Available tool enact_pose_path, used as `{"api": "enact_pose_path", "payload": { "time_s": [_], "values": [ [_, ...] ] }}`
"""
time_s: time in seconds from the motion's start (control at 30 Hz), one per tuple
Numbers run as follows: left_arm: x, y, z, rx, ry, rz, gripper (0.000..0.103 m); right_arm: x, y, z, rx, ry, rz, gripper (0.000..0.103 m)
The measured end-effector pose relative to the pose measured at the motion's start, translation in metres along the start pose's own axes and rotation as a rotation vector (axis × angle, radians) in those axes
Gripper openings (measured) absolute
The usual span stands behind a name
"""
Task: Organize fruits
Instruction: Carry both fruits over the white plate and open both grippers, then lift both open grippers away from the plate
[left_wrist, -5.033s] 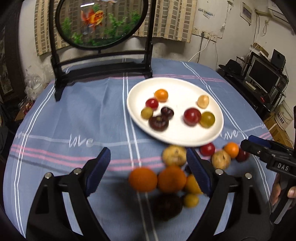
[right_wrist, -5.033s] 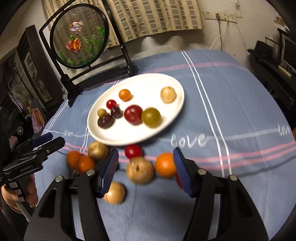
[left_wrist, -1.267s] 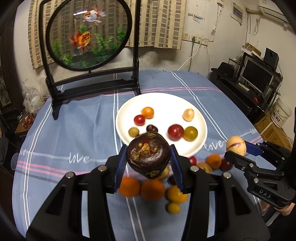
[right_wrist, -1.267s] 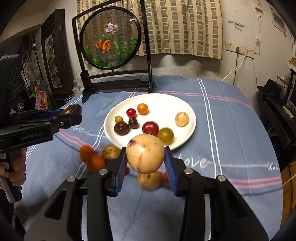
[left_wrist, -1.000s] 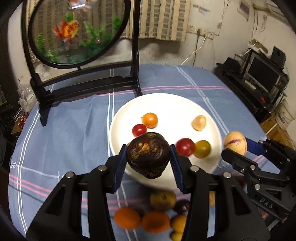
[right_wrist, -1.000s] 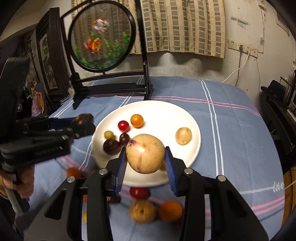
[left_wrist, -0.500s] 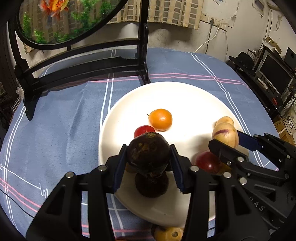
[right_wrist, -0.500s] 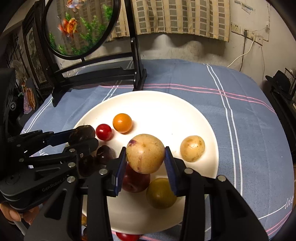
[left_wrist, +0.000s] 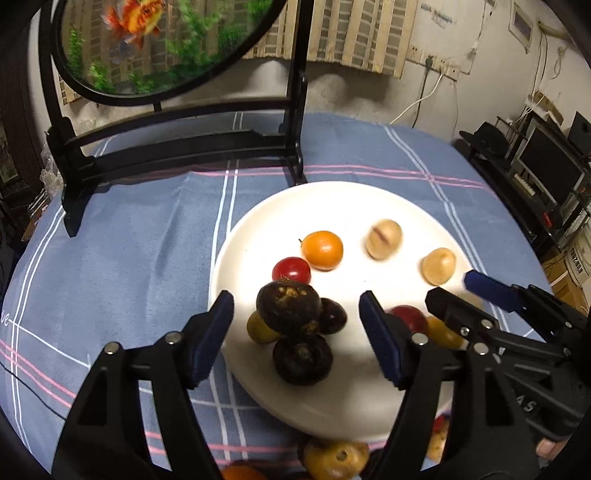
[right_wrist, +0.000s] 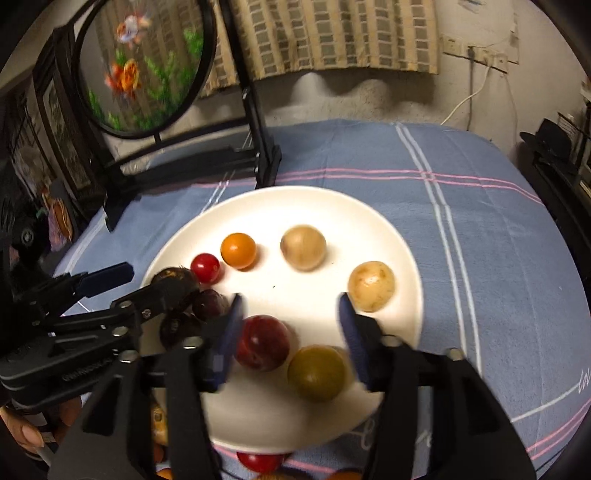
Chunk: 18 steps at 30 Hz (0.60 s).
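Dark mangosteen (left_wrist: 289, 305) free between left gripper (left_wrist: 296, 339) fingers, just opened, atop other dark fruit at plate's (left_wrist: 402, 206) seven o'clock; roundish, no clear long axis. Right gripper (right_wrist: 291, 338) likewise just spread, empty; tan fruit (right_wrist: 303, 247) blurred at twelve o'clock. Blue checked tablecloth (left_wrist: 140, 240), fish screen (left_wrist: 162, 44) behind.

Left gripper (left_wrist: 295, 334): jaws just opened, pads clear of fruit
Dark purple round fruit (left_wrist: 289, 307): atop other dark fruits
Round white ceramic plate (left_wrist: 332, 206): carries it all
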<state>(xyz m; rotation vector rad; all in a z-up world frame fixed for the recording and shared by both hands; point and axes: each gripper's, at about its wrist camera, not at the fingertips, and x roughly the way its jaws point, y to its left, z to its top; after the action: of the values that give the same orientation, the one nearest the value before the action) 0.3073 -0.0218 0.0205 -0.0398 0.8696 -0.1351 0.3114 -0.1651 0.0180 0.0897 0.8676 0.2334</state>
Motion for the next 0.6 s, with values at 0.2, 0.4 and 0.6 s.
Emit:
{"api": "enact_pose_path", "payload": {
  "time_s": [0.2,0.4,0.6],
  "values": [
    [-0.031,-0.002,-0.018,0.035,-0.020,-0.025,0.083,-0.033,0.000,-0.020,-0.001,-0.027,0.004,0.061],
    [-0.062,-0.007,-0.053,0.084,-0.034,-0.011,0.087,-0.064,0.000,-0.055,-0.005,-0.055,-0.013,0.061],
    [-0.093,-0.015,-0.087,0.101,-0.076,-0.020,0.089,-0.084,0.008,-0.090,-0.002,-0.052,-0.052,0.061]
  ]
}}
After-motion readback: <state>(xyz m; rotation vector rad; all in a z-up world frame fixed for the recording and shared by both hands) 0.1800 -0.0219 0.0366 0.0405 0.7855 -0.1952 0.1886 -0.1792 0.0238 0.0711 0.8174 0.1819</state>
